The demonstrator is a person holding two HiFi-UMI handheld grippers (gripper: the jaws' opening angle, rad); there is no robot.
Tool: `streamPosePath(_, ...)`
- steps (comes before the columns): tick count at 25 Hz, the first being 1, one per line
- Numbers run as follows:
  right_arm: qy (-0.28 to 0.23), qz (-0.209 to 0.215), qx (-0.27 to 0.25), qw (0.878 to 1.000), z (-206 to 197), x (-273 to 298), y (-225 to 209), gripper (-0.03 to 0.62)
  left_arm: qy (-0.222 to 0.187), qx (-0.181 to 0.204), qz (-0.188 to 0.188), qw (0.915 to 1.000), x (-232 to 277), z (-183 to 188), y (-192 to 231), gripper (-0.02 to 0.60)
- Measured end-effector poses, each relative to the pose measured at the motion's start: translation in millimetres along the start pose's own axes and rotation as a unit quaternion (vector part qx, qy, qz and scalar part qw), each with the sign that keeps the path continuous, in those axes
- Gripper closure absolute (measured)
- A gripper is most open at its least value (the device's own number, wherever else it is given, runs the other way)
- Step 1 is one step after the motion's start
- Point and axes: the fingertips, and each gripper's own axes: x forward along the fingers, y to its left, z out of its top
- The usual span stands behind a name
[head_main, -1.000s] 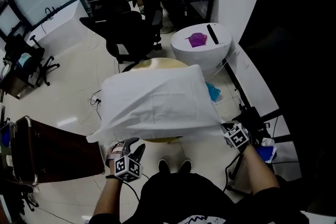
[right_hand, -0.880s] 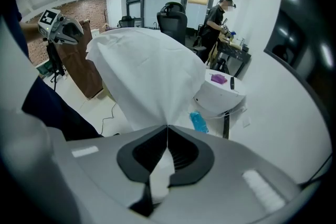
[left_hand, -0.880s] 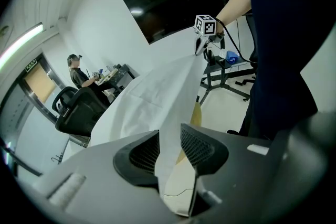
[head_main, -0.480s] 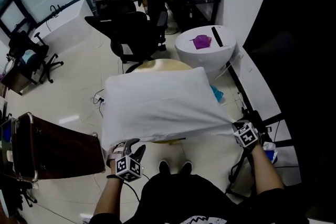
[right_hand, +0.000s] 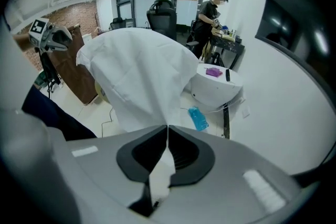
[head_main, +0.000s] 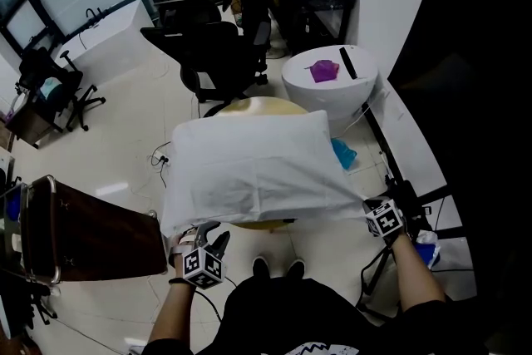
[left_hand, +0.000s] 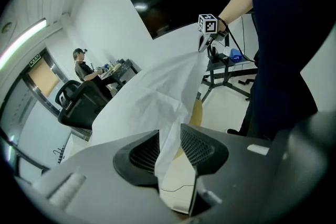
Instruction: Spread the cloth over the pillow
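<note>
Head view: left gripper (head_main: 200,232) and right gripper (head_main: 366,204) each clamp a near corner of white cloth (head_main: 258,166), draped taut over round tan table (head_main: 253,101).

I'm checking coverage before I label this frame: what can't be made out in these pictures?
- Pillow: in every view it is wholly under the cloth.
- Round tabletop: in the head view it is mostly beneath the cloth.
- Purple item: in the head view it is too small to identify.
</note>
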Motion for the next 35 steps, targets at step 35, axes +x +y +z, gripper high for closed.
streamPosePath(35,-0.264,-0.008,0.012,0.964,209,-127,169,0.588,-0.108,0.005,0.025,0.9938,-52,-23,98,0.465)
